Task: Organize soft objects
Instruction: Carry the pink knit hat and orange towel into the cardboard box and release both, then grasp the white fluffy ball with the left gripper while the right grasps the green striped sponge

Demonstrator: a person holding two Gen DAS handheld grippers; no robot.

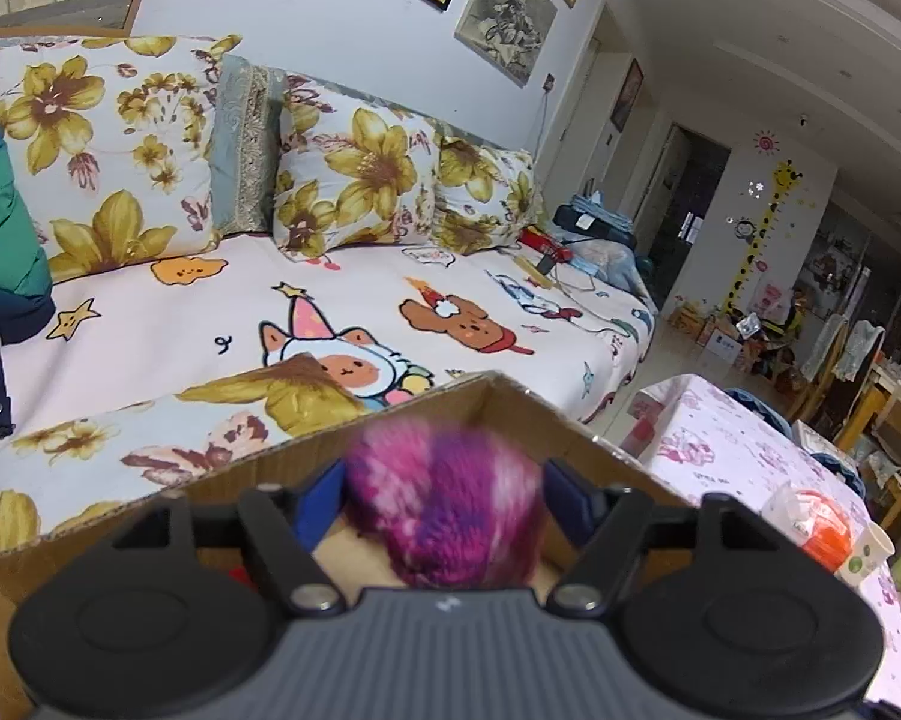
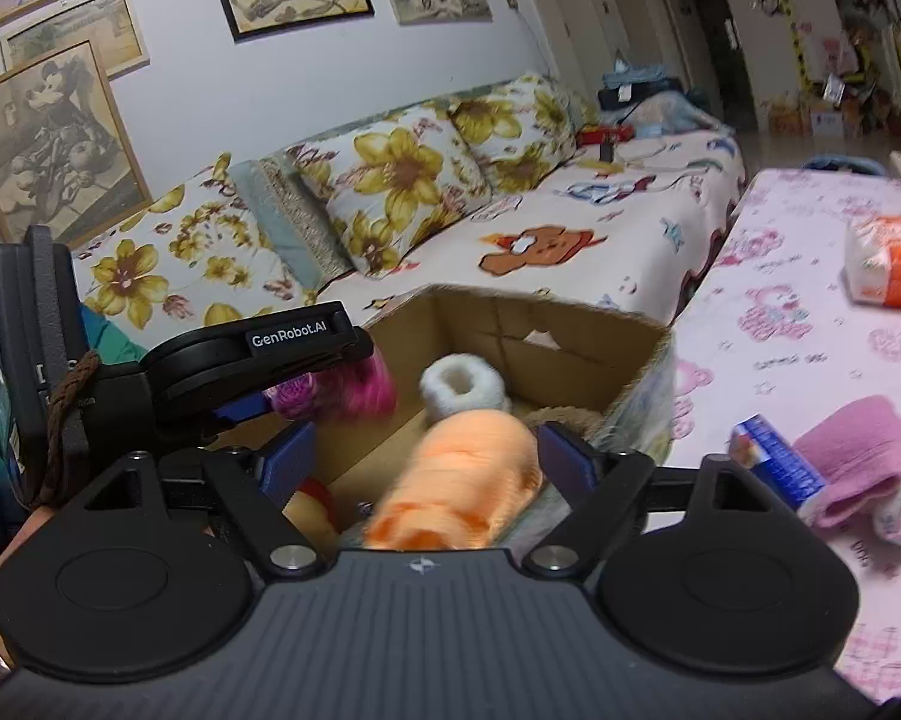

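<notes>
Left tool: jaws parted, pink-purple yarn ball blurred between them, apparently dropping free.
Right tool: jaws wide, orange yarn skein loose between them.
Cardboard box: directly under both tools.
Advice: lift only once both yarns settle inside.
</notes>
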